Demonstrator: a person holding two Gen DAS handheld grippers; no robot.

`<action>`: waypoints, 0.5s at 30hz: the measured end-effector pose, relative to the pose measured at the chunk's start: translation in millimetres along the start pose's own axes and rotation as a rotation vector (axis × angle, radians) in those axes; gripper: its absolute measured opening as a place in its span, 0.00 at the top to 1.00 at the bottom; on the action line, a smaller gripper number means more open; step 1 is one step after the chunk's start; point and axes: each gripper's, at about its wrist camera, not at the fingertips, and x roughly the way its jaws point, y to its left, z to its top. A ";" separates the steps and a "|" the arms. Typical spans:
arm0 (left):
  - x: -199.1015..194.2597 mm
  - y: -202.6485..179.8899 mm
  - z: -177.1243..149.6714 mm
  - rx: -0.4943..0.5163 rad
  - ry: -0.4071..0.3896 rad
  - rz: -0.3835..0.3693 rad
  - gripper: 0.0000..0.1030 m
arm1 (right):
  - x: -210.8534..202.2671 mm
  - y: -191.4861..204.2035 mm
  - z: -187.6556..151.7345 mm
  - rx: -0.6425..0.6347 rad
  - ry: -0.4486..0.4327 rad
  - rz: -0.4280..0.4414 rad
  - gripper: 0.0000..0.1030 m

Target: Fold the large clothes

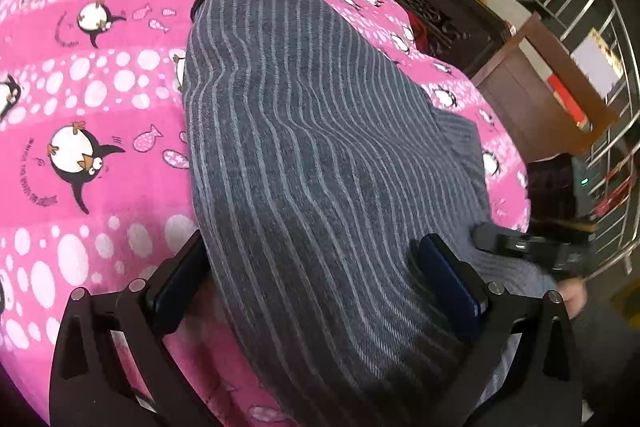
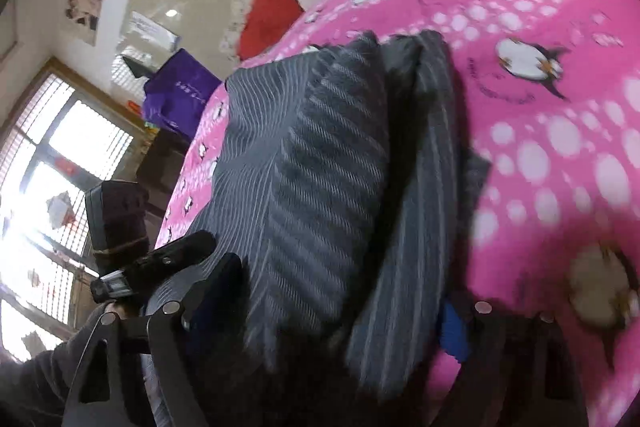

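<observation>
Dark blue pads of the left gripper (image 1: 320,287) stand wide apart, with the grey striped garment (image 1: 312,147) bulging up between them; the fabric fills the gap, yet neither pad visibly pinches it, so I judge this gripper to be straddling the cloth rather than gripping it. Beyond the fingers, the garment runs away as a long folded band across the pink penguin-print blanket (image 1: 88,99), its dark-trimmed far edge lying near the blanket's top.

From the right wrist view, the right gripper (image 2: 324,323) is also spread, one finger on each side of a thick, layered heap of the same striped cloth (image 2: 320,155). Motion blur and the cloth itself hide the pads, so whether they press on it cannot be told. The other gripper's body (image 2: 160,263) shows at the left, close by.

Judging from the stacked layers, a fold is mid-way: the garment is already doubled lengthwise. The next move probably calls for both grippers to close on the near edge and carry it toward the far end, keeping the layers aligned.
</observation>
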 end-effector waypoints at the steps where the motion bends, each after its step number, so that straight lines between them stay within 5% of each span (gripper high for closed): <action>1: -0.9 1.1 1.5 -0.005 -0.001 0.003 0.28 | 3.7 -3.9 3.1 0.007 -0.009 0.006 0.27; 2: -2.5 3.2 2.3 -0.017 -0.005 0.022 0.48 | 7.7 -8.7 7.1 0.029 -0.018 0.015 0.30; 4: -11.3 11.8 5.1 -0.049 -0.031 0.000 0.73 | 9.7 -8.8 9.8 0.039 -0.024 0.024 0.40; 6: -20.4 13.8 3.9 -0.040 -0.052 -0.008 0.76 | 10.5 -3.1 8.7 0.023 -0.019 0.052 0.48; 15: -91.4 64.3 5.7 -0.048 -0.137 0.104 0.78 | 85.9 58.1 22.5 -0.006 0.036 0.161 0.50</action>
